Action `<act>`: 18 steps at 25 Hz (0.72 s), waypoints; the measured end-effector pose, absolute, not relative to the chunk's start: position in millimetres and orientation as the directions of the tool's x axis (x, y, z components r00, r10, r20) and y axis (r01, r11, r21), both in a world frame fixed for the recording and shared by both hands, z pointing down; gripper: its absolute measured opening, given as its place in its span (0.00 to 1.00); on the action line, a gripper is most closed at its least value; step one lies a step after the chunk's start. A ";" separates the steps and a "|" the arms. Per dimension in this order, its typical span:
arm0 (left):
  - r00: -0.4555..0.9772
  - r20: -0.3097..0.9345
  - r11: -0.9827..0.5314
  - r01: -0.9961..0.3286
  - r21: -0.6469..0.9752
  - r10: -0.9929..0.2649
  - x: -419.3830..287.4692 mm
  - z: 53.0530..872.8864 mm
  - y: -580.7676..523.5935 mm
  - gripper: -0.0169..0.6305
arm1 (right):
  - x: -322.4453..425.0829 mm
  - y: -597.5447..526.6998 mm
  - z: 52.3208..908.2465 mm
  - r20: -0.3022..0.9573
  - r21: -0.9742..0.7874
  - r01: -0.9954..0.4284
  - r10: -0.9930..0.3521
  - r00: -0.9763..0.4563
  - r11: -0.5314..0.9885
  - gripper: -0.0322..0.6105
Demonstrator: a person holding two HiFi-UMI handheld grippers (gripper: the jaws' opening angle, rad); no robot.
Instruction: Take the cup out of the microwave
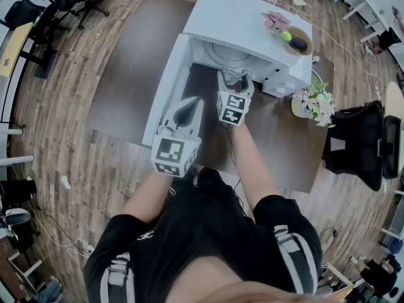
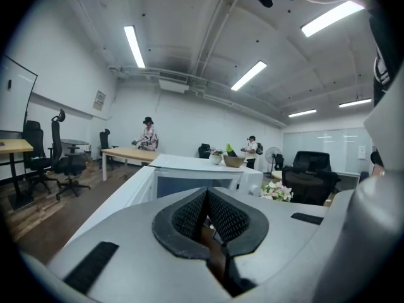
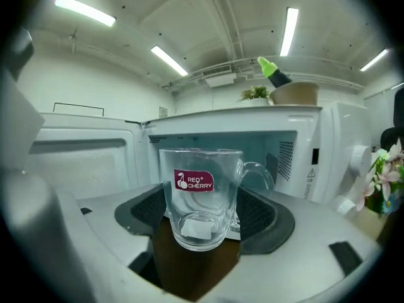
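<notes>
The right tongs grip the cup by its sides, pads pressing at 9 and 3 o'clock on the glass. They hold it just in front of the open microwave, seemingly clear of the worktop. The left tongs are pinched together with nothing between them, at about 7 o'clock from the right pair, beside the swung-out door.

The main risk, as I judge it, is slip. Smooth curved glass is held by friction alone, so a jerk or a loosened squeeze could let it tip or drop. The handle, jutting toward 3 o'clock, might also clip the microwave's frame.

The cup is a clear glass mug, upright and empty, with a thick base and a red label facing the camera
</notes>
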State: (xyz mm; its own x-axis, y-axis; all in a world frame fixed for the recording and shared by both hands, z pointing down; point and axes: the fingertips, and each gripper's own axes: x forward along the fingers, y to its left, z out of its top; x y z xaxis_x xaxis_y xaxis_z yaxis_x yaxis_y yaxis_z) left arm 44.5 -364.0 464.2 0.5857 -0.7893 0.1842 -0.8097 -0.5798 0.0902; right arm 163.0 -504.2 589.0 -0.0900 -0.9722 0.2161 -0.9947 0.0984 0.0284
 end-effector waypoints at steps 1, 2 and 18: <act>0.588 0.178 -0.582 -0.808 0.091 -0.789 44.2 461.6 -362.1 0.03 | 162.9 -495.6 581.2 0.203 0.023 -0.995 -0.975 -0.091 0.097 0.59; 0.591 0.172 -0.585 -0.806 0.091 -0.788 44.2 458.3 -359.9 0.03 | 162.7 -486.7 572.5 0.188 0.017 -0.995 -0.978 -0.092 0.097 0.59; 0.669 0.100 -0.662 -0.743 0.100 -0.736 62.3 419.7 -334.8 0.03 | 193.8 -366.2 416.1 -0.022 0.007 -0.999 -0.998 -0.053 0.053 0.59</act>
